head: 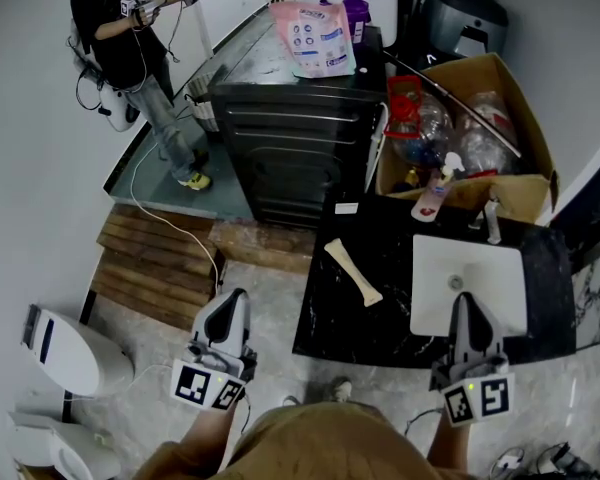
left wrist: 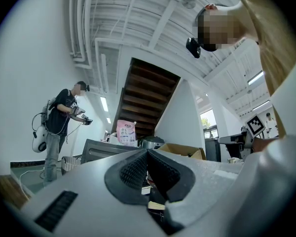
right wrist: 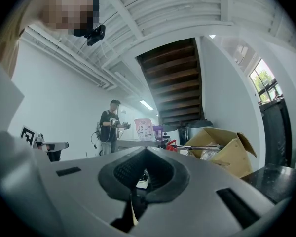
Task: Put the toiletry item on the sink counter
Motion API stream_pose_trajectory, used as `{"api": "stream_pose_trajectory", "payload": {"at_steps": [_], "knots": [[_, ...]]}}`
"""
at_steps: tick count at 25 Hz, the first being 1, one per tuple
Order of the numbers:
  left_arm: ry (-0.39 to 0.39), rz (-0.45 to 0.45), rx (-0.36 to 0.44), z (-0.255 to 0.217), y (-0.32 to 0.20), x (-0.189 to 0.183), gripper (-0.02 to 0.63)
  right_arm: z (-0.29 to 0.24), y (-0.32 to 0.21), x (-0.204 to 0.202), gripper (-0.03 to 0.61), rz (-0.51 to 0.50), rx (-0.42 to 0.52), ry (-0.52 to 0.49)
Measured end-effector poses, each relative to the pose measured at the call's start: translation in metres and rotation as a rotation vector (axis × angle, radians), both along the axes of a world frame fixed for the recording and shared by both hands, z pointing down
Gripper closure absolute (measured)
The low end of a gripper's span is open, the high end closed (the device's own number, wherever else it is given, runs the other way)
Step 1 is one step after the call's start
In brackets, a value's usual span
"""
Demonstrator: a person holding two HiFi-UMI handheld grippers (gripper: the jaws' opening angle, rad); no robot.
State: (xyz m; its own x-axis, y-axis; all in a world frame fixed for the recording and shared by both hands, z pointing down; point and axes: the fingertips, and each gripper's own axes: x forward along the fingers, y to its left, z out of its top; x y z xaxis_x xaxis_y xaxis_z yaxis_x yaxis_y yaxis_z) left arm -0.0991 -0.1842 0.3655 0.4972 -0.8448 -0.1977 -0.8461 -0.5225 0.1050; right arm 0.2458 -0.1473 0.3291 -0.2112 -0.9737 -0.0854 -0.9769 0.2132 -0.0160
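Head view down over counter [head: 340, 318]; 2 gripper views tilt upward, share cardboard box [right wrist: 229, 149], staircase [right wrist: 175, 83].

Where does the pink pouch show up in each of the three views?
Head view: pink pouch at top centre.
Left gripper view: just left of centre.
Right gripper view: near centre.
Shared landmark: the cardboard box, right of the pouch in all three.
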Motion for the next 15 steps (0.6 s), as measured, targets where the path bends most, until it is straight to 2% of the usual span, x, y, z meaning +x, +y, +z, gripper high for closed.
{"api": "stream_pose_trajectory", "payload": {"at_steps": [15], "knots": [[-0.003, -0.005, -0.001, 0.001, -0.0029, 0.0027, 0.612, 0.0011, -0.0035, 0.0026, 0.575, -0.004, -0.002, 0.003]]}}
